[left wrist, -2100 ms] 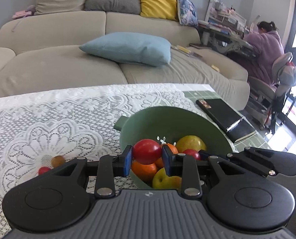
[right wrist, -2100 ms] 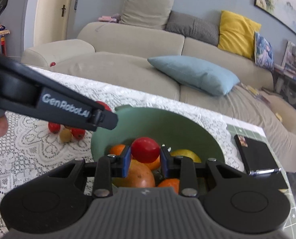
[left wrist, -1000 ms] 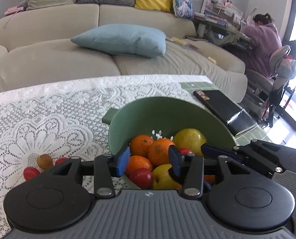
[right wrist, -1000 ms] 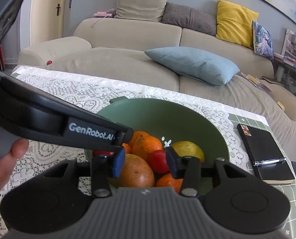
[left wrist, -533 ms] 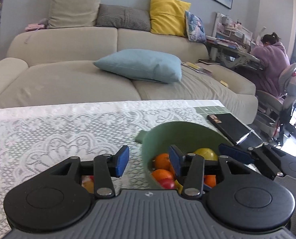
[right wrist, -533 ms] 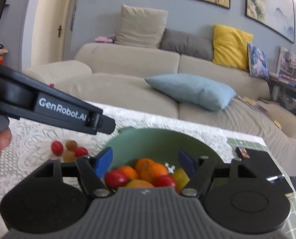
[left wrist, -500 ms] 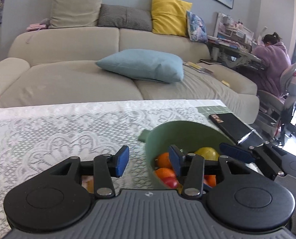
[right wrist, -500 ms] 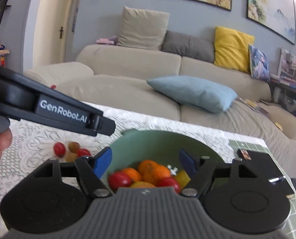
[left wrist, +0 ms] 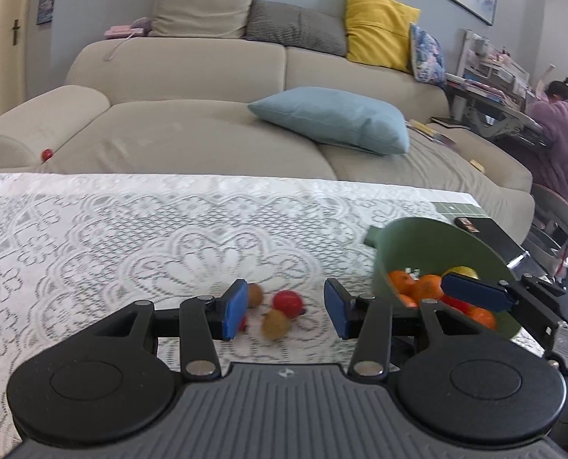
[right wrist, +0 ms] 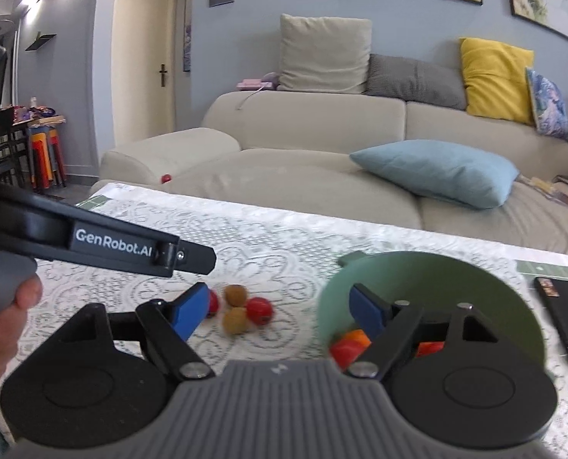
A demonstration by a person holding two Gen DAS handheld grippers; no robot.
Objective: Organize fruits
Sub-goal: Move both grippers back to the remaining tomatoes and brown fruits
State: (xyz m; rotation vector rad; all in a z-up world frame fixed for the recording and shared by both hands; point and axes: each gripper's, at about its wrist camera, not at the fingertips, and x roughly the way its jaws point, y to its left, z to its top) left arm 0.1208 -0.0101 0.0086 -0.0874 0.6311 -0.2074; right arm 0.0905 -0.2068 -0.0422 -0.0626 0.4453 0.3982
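left gripper [left wrist: 286, 308]: fingers apart, nothing held
right gripper [right wrist: 280, 311]: fingers wide apart
right view only: hand [right wrist: 0, 321]
left view only: oranges [left wrist: 418, 287] in bowl [left wrist: 437, 237]

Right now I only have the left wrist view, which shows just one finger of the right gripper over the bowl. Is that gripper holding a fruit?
Observer: No. The right wrist view shows the right gripper wide open, with nothing between its fingers.
Operator: How many loose fruits lie beside the green bowl?
Observer: Four on the lace cloth: two red fruits and two brown fruits. One red fruit is half hidden behind a finger.
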